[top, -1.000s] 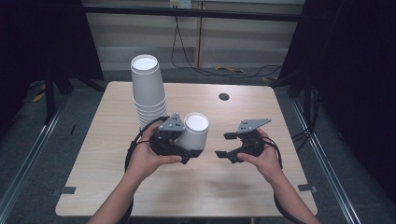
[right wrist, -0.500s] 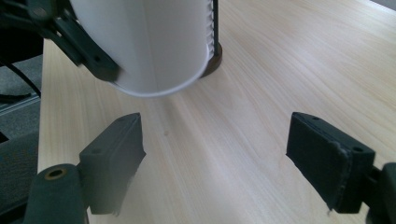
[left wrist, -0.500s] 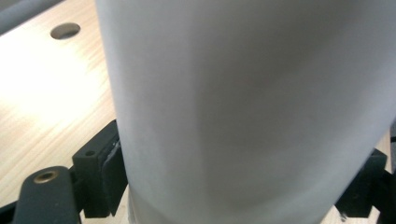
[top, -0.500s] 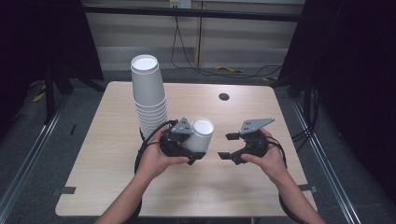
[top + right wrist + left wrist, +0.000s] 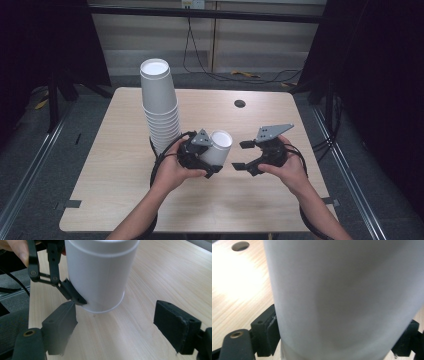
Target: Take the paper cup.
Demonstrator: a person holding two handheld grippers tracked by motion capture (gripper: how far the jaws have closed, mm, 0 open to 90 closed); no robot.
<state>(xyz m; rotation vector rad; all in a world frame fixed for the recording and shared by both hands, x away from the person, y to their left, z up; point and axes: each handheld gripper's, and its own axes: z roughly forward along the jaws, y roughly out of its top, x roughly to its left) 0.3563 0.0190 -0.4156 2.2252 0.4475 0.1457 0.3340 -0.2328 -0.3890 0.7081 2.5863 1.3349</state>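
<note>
A tall stack of white paper cups (image 5: 159, 107) stands at the back left of the wooden table (image 5: 115, 180). My left gripper (image 5: 213, 160) is shut on a single white cup (image 5: 220, 145), mouth up and slightly tilted, its base close above the table. In the left gripper view the cup (image 5: 342, 295) sits between both pads (image 5: 265, 331). My right gripper (image 5: 241, 155) is open just to the right of it. The right gripper view has the cup (image 5: 97, 275) ahead of the wide-apart jaws of my right gripper (image 5: 118, 327), nothing between them.
A round cable hole (image 5: 239, 103) lies in the tabletop at the back right. Bare wood (image 5: 235, 200) stretches in front of the hands. Black cables (image 5: 159, 160) loop beside the left hand near the stack's base. Dark floor and metal rails surround the table.
The left hand has carried the cup down and a little rightward, away from the stack and closer to the right gripper. The right hand has stayed in place.
</note>
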